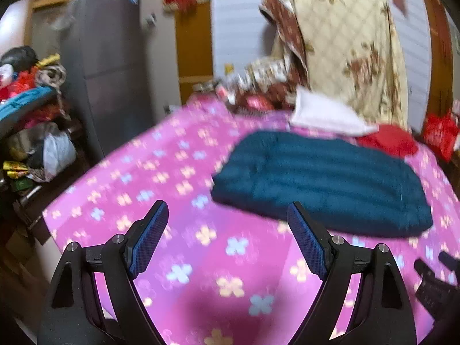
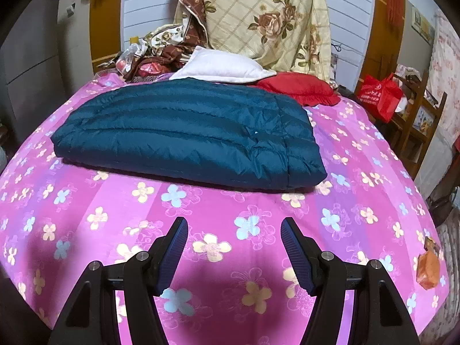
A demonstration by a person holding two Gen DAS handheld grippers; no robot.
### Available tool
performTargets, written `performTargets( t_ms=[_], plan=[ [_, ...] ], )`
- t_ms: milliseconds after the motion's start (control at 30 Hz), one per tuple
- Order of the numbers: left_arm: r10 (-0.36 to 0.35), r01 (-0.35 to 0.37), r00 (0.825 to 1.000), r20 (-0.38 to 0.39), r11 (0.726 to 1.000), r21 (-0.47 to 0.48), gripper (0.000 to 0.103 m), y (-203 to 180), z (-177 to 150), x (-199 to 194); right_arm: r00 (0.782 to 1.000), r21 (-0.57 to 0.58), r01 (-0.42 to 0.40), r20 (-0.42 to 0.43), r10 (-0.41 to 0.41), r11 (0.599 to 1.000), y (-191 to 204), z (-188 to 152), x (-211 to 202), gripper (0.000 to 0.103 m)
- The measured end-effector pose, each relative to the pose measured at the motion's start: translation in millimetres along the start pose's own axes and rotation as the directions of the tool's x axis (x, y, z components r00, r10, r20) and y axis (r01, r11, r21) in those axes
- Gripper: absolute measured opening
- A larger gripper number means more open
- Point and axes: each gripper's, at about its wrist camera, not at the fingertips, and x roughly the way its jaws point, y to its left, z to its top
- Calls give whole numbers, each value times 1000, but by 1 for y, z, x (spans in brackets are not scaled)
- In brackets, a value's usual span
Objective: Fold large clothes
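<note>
A dark teal quilted down jacket (image 2: 189,135) lies folded into a flat rectangle on the pink flowered bedsheet (image 2: 224,244). It also shows in the blurred left wrist view, jacket (image 1: 325,181), ahead and to the right. My left gripper (image 1: 227,210) hangs open over bare sheet, short of the jacket's near left corner, nothing between its blue pads. My right gripper (image 2: 234,225) stands open above the sheet in front of the jacket's near edge, apart from it and holding nothing. A dark part of the other gripper (image 1: 437,281) shows at the lower right of the left wrist view.
Behind the jacket lie a white pillow (image 2: 221,67) and a red cushion (image 2: 299,87), with a floral quilt (image 2: 270,20) hanging at the headboard. A red bag (image 2: 379,95) and a wooden chair stand right of the bed. An orange packet (image 2: 428,267) lies near the right edge. Piled clutter (image 1: 31,120) stands left.
</note>
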Motion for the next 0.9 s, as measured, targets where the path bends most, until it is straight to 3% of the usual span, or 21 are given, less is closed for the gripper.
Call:
performTargets(
  t_ms=[100,233,433,533,633,800,900],
  plan=[
    [14,-14,997,75,1000,-6,85,5,5,-18,1000,4,-8,9,8,1000,0,0,-5,65],
    [-17,17,995,96,1000,0,85,8,8,-29,1000,8,-14,19,14,1000,1,-2,-12,65],
    [46,-48,987,155,999,13,85,4,6,-52,999,14,-21,38,21,1000,1,-7,-25,65],
    [19,-19,990,141,1000,-4,86,8,5,-57,999,17,-25,48,24,1000,0,-10,-32,65],
    [3,0,992,125,1000,-18,103,10,3,-62,998,18,-28,55,27,999,1,-14,-40,65],
    [-17,21,979,203,1000,-22,103,10,-6,-84,997,16,-28,69,27,999,1,-22,-54,65],
    [-48,51,983,176,999,-15,103,7,-9,-88,997,18,-28,77,26,999,1,-26,-60,65]
  ],
)
